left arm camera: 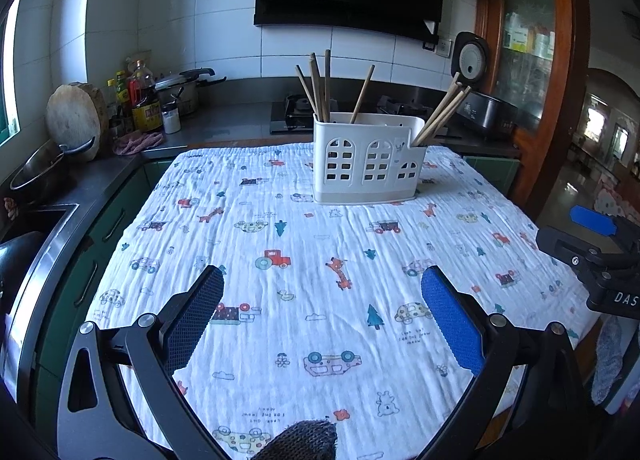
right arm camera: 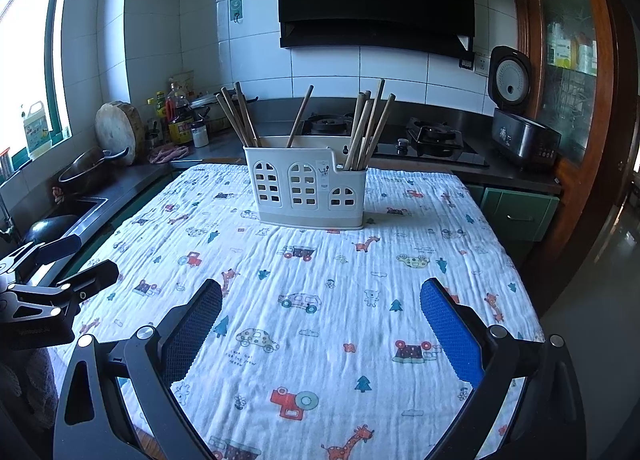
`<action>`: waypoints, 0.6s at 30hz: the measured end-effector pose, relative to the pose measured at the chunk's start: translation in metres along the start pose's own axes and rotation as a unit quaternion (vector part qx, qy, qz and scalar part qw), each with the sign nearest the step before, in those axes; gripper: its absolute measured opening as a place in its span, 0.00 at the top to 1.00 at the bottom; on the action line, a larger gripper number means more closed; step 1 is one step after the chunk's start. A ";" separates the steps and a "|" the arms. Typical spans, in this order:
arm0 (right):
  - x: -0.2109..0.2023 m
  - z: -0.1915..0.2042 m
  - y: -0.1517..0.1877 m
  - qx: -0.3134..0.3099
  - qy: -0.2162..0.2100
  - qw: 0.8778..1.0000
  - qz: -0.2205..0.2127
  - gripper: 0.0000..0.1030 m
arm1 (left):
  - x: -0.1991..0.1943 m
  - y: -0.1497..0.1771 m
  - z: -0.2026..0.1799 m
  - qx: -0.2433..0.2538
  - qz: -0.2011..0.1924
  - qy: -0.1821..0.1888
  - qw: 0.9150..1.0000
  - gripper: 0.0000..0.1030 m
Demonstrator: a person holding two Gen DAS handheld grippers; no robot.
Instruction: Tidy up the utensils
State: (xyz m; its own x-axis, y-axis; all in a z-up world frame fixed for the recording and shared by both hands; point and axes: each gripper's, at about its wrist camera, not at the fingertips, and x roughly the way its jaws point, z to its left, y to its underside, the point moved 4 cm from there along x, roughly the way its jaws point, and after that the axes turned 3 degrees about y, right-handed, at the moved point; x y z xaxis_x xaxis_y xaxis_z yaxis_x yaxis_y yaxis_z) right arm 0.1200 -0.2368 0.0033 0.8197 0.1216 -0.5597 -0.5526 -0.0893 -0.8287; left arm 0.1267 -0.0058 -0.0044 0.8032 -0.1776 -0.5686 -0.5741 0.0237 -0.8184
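White plastic utensil holder [left arm camera: 367,158] with arched cut-outs stands upright on the crinkled printed cloth [left arm camera: 304,280], wooden chopsticks [left arm camera: 320,86] splaying upward; left gripper [left arm camera: 322,312] and right gripper [right arm camera: 320,324], nearer than it, gape wide, empty.

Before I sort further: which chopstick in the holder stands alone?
The single chopstick in the middle section of the white holder; it leans right, with a bunch to its left and another in the low right compartment.

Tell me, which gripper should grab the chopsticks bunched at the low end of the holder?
Probably the right gripper. Its view shows the low-end chopsticks nearly straight ahead in the white holder. From the left gripper they lean off to the right. Both are open and empty.
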 end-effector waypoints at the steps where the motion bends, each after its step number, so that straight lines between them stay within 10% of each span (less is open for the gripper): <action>1: 0.000 0.001 0.000 -0.001 0.000 1.000 0.000 0.07 | 0.000 0.000 0.000 0.000 0.000 0.000 1.000 0.05; 18: 0.000 0.007 0.002 -0.005 -0.005 1.000 0.001 0.07 | 0.001 0.002 0.001 -0.001 0.002 0.000 1.000 0.05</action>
State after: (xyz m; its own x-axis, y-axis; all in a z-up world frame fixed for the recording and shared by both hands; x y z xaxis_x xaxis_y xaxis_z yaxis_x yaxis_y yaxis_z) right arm 0.1176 -0.2304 0.0016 0.8173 0.1309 -0.5611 -0.5524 -0.0990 -0.8277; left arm 0.1267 -0.0048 -0.0063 0.8005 -0.1769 -0.5726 -0.5785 0.0217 -0.8154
